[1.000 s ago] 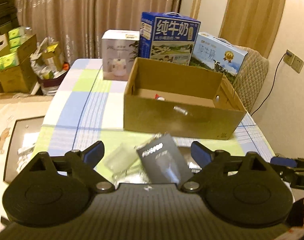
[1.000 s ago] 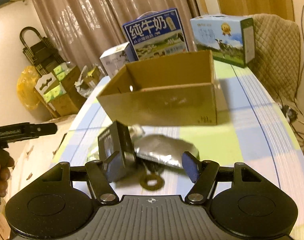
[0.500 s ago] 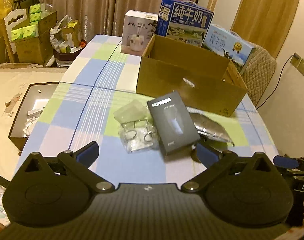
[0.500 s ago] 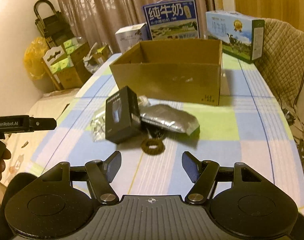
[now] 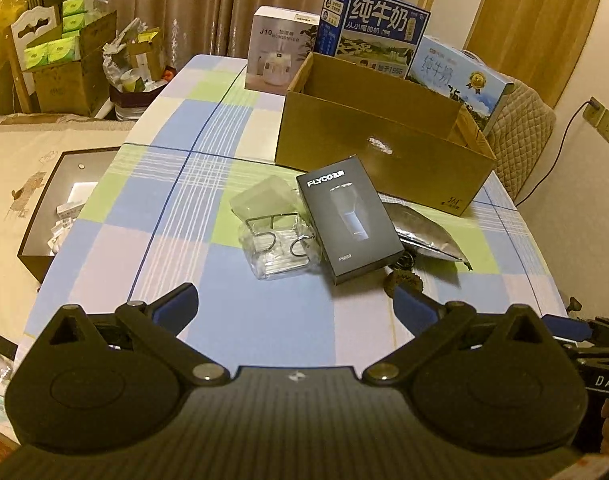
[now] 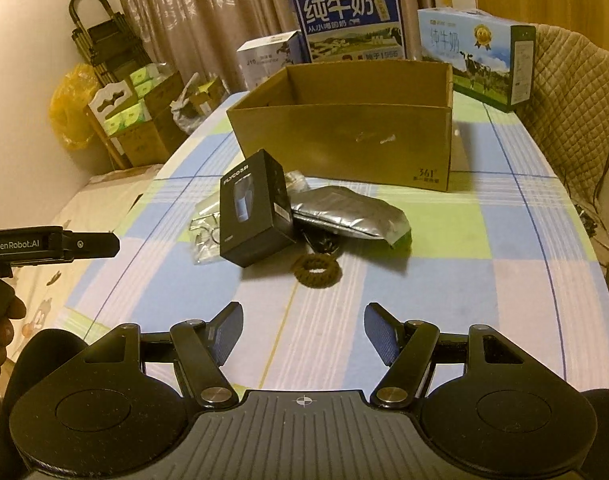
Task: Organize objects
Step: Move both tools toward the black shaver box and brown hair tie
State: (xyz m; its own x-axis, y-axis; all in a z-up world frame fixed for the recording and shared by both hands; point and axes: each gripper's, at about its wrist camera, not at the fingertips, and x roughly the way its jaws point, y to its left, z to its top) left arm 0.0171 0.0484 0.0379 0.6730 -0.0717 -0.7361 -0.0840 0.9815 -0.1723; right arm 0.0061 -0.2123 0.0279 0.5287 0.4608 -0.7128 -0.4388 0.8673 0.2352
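Note:
An open cardboard box (image 5: 384, 152) (image 6: 344, 140) stands mid-table. In front of it lie a black FLYCO box (image 5: 348, 218) (image 6: 252, 216), a clear plastic bag with metal rings (image 5: 274, 236) (image 6: 204, 232), a silver foil pouch (image 5: 420, 232) (image 6: 348, 216) and a brown hair tie (image 5: 402, 282) (image 6: 316, 270). My left gripper (image 5: 294, 306) is open and empty, near the table's front edge. My right gripper (image 6: 302, 330) is open and empty, just short of the hair tie.
A white humidifier box (image 5: 282, 52) and two blue milk cartons (image 5: 374, 34) (image 6: 476, 54) stand behind the cardboard box. A quilted chair (image 6: 572, 120) is at the right. A dark tray (image 5: 56, 204) and boxes of goods (image 5: 64, 60) are on the floor left.
Both grippers have pulled back and up from the pile of objects, so the table shows from farther off. Both stay open and empty. The objects have not moved.

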